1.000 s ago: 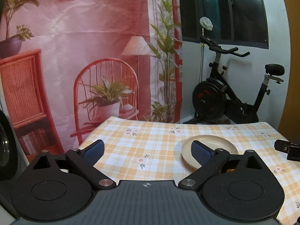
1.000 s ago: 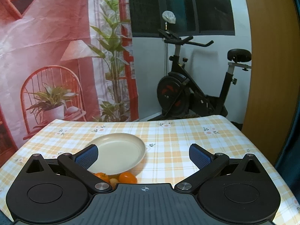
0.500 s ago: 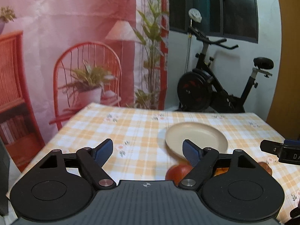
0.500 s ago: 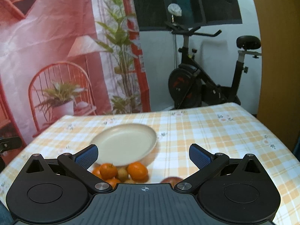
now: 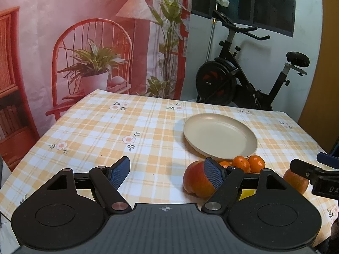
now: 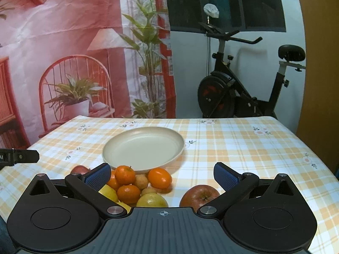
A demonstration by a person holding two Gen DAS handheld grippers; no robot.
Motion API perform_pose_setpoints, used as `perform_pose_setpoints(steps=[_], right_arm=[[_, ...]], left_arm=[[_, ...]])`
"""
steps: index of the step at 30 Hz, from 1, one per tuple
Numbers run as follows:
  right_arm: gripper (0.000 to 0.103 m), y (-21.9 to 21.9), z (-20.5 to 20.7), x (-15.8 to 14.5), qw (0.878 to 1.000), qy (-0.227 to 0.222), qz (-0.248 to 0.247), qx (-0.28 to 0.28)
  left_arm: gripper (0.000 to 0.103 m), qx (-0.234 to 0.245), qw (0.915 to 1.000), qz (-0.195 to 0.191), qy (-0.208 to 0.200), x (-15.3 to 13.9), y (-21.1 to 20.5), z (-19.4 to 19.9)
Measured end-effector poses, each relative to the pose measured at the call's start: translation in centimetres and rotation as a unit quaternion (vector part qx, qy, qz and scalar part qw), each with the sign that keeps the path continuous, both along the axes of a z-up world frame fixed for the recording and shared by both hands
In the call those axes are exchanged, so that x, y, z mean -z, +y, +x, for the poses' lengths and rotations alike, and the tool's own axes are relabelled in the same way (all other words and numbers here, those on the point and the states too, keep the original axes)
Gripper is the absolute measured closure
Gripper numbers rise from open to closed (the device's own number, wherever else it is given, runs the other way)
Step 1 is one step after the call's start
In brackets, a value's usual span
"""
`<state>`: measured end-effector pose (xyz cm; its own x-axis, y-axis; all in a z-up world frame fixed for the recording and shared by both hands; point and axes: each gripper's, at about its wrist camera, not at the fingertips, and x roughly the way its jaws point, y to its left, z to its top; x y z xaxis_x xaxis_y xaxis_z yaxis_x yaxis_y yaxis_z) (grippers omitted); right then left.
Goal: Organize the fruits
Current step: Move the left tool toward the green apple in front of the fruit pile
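Right wrist view: right gripper (image 6: 162, 174) jaws wide apart, gripping nothing.
Left gripper (image 5: 167, 170): closing, nothing between.
Table: checked cloth (image 6: 233, 139) under plate (image 6: 118, 148).
Behind plate: exercise bike (image 6: 237, 89), printed backdrop (image 6: 63, 42).

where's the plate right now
The beige plate sits empty on the checked tablecloth, centre-left in the right wrist view, just behind the pile of oranges.

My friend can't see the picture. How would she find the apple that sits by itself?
Start at the beige plate in the middle of the checked tablecloth. A pile of oranges and yellow fruit lies at its near edge. Right of that pile, apart from it, sits the red apple, stem up, alone.
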<state>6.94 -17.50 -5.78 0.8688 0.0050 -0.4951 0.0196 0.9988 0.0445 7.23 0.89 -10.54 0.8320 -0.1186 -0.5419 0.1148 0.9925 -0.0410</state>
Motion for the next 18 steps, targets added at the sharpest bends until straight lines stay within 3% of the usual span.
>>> perform_pose_setpoints(steps=[7, 18], right_arm=[[0.000, -0.7, 0.2, 0.4, 1.000, 0.016, 0.000, 0.013], [0.000, -0.9, 0.4, 0.6, 0.999, 0.032, 0.029, -0.007]], left_arm=[[0.024, 0.021, 0.9998, 0.007, 0.000, 0.4, -0.7, -0.2], [0.030, 0.029, 0.9980, 0.018, 0.054, 1.8, -0.8, 0.5]])
